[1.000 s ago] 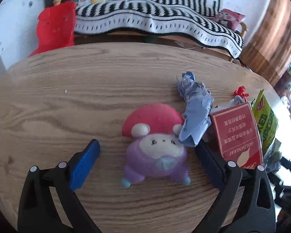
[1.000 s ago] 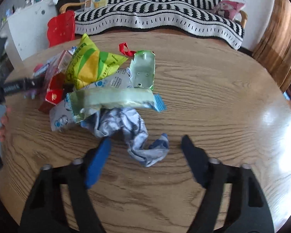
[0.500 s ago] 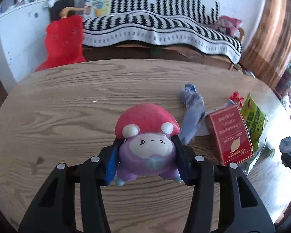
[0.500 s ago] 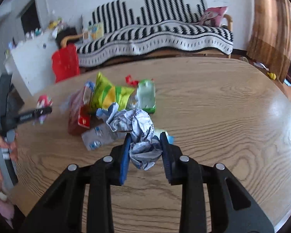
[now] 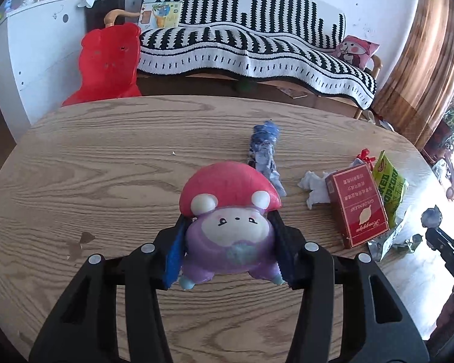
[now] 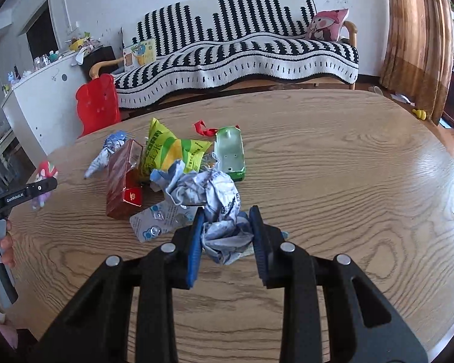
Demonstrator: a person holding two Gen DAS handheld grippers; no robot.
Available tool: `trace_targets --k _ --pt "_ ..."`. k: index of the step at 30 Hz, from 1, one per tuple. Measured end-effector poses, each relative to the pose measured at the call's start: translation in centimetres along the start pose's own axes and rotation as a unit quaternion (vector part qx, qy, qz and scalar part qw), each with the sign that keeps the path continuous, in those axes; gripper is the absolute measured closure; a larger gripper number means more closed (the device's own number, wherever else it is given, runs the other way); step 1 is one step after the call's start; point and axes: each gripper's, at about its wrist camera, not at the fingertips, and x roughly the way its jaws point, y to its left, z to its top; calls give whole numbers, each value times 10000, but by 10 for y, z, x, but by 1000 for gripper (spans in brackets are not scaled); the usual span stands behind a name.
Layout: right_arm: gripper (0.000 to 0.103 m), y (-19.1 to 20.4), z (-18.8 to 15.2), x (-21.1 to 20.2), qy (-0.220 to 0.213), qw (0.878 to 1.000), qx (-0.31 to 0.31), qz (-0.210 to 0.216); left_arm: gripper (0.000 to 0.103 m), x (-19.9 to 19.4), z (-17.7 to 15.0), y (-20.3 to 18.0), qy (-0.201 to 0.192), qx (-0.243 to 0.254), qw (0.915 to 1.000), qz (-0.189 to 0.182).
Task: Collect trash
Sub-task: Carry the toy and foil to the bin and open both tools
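My left gripper (image 5: 228,243) is shut on a purple plush toy (image 5: 227,211) with a red mushroom cap, held just above the wooden table (image 5: 106,166). A twisted blue-grey wrapper (image 5: 264,148) lies behind the toy. My right gripper (image 6: 227,236) is shut on a crumpled white-and-blue paper wrapper (image 6: 215,205), lifted over the table (image 6: 348,166). Behind it lies a pile: a red box (image 6: 122,178), a yellow-green popcorn bag (image 6: 166,148), a green tray (image 6: 230,154) and a blister pack (image 6: 157,220). In the left wrist view the red box (image 5: 358,202) and the popcorn bag (image 5: 390,187) lie at the right.
A red plastic chair (image 5: 106,63) stands beyond the table's far edge, before a sofa with a black-and-white striped cover (image 5: 251,45). A white cabinet (image 5: 30,45) is at the left. A person's hand (image 6: 0,242) holds the left gripper's handle at the left of the right wrist view.
Both grippers went from open to shut: the left closed on the plush toy, the right on the crumpled wrapper. Both then rose with their loads off the table.
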Motion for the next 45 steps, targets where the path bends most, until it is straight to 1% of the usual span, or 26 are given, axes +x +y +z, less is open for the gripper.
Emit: trace_targets --k 5,11,13,15,18,20,21,23,24,25,27,28,30,31,32,34,35,36,37,38,39,40,41,42,44,45 --pt "73 -6 3 5 71 9999 80 83 53 0 0 -5 24 23 10000 -81" --pt "73 -11 1 1 12 9998 149 158 53 -1 0 -12 62 25 9998 -175" --pt "73 -13 1 -1 -24 9995 200 233 53 -5 -1 -19 74 -4 9993 -360" --pt "73 -17 1 -10 -159 9991 268 299 53 -13 -5 -30 42 1 9987 -513" --pt "73 -36 -1 -38 -525 9956 650 426 53 -43 -14 -72 -177 229 9945 -1006" --pt "73 -57 -11 -63 -727 9923 906 436 53 -68 -26 -111 -299 497 9877 -1450" --pt "73 -72 -20 -79 -811 9907 1006 433 53 -78 -35 -129 -296 614 9836 -1670" --pt "73 -98 -35 -102 -903 9888 1154 282 53 -94 -59 -171 -96 900 9734 -2103" --pt "73 -121 -50 -122 -954 9864 1326 190 53 -99 -73 -196 72 1032 9664 -2352" --pt "73 -137 -62 -136 -959 9849 1436 118 53 -102 -84 -214 217 1155 9607 -2514" --pt "73 -167 -85 -157 -875 9827 1630 -26 53 -108 -107 -258 516 1447 9476 -2802" --pt "73 -181 -96 -167 -845 9805 1775 -15 53 -110 -119 -280 648 1588 9414 -2906" --pt "73 -209 -118 -185 -779 9746 2098 63 53 -114 -141 -314 825 1720 9330 -3053" --pt "73 -221 -128 -193 -743 9724 2212 42 53 -115 -156 -332 932 1698 9303 -3115" --pt "73 -228 -135 -199 -714 9715 2260 -1 53 -114 -171 -349 1078 1737 9271 -3142" --pt "73 -247 -156 -210 -565 9714 2303 -108 53 -107 -206 -382 1400 1986 9165 -3177" --pt "73 -254 -166 -212 -482 9713 2324 -146 53 -103 -221 -394 1503 2103 9141 -3125" --pt "73 -262 -179 -211 -243 9720 2329 -211 53 -96 -241 -406 1627 2225 9114 -3055" --pt "73 -267 -187 -207 -82 9722 2329 -233 53 -88 -253 -412 1717 2290 9099 -3004" --pt "73 -273 -202 -198 205 9708 2375 -259 53 -79 -268 -417 1799 2392 9078 -2936" --pt "73 -277 -211 -195 343 9692 2424 -257 53 -71 -279 -420 1828 2537 9069 -2823" --pt "73 -282 -225 -188 524 9656 2539 -199 53 -54 -293 -423 2086 2754 9057 -2455" --pt "73 -285 -237 -185 605 9630 2621 -158 53 -39 -298 -424 2501 2627 9015 -2362" --pt "73 -287 -247 -183 658 9610 2682 -163 53 -32 -296 -422 2654 2420 8979 -2547" --pt "73 -291 -254 -180 697 9582 2770 -161 53 -31 -290 -422 2480 2448 9046 -2456" --pt "73 -292 -256 -179 724 9580 2770 -158 53 -32 -290 -423 2455 2434 9046 -2493"
